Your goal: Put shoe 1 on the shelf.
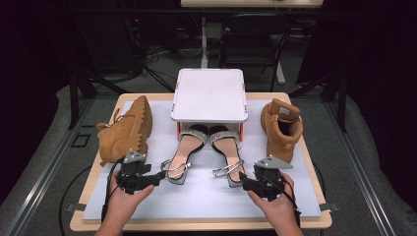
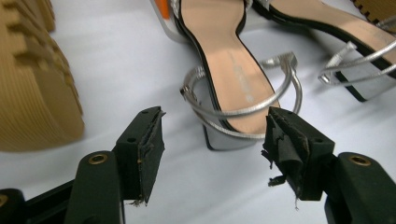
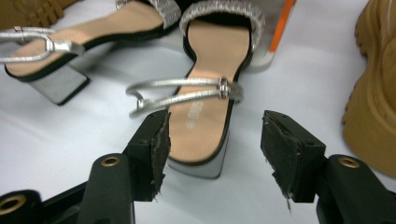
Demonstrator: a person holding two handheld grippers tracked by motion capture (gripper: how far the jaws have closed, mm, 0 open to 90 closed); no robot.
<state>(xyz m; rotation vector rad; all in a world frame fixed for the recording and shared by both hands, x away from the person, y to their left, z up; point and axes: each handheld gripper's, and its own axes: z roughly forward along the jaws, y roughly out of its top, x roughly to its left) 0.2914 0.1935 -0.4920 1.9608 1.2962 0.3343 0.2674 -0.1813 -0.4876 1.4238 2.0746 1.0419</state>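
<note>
Sandals — two block-heeled ones with silver straps — lie side by side on the white mat (image 1: 206,196) at the middle of the table, toes tucked under the front edge of a white box (image 1: 209,95) and heels toward the person. From the high view, the left sandal (image 1: 184,150) has its heel just in front of the left gripper (image 1: 158,177), and the right sandal (image 1: 227,152) has its heel just in front of the right gripper (image 1: 244,183). Each gripper sits in a hand near the table's front edge. A tan boot (image 1: 125,130) lies on its side to the left of the box, sole showing; a second tan boot (image 1: 281,129) stands to the right.

In the left gripper view, the jaws stand apart and grip nothing — the left sandal's heel (image 2: 233,133) and its ankle strap lie beyond and between the pads, not touching them. The fallen boot's ridged sole (image 2: 32,88) is at the left.

In the right gripper view, the jaws are likewise spread and empty. The right sandal's heel (image 3: 198,154) sits close to the left pad, though whether it touches I cannot tell. The standing boot's sole (image 3: 373,116) is at the right edge.
</note>
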